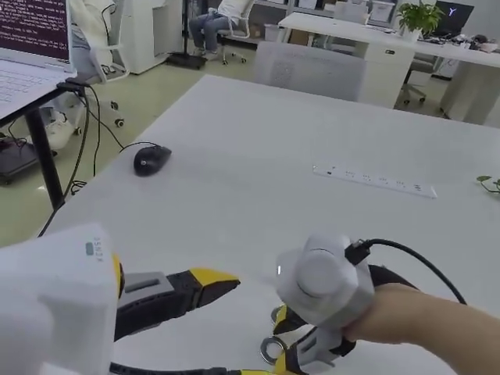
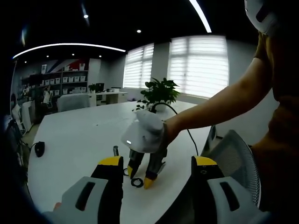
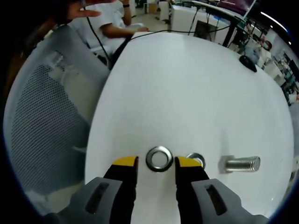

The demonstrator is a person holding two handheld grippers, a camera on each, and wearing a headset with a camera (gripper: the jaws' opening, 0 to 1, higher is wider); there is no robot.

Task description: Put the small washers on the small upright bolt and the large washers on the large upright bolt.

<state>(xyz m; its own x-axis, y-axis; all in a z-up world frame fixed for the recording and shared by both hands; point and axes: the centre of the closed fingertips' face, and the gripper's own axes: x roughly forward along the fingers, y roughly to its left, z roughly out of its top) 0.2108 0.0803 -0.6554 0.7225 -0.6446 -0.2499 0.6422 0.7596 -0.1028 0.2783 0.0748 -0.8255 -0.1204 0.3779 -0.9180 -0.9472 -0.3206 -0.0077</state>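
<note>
Right gripper (image 3: 156, 162) spread astride 1 large washer (image 3: 150, 159) (flat on table (image 3: 187, 84)); left gripper (image 2: 157, 161) spread, empty. Laptop (image 1: 31, 31) writing illegible.

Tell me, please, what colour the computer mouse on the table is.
Black; the mouse shows best in the head view.

Nothing legible: rows of pale text on the laptop screen (image 1: 35, 27), too small and blurred.
</note>
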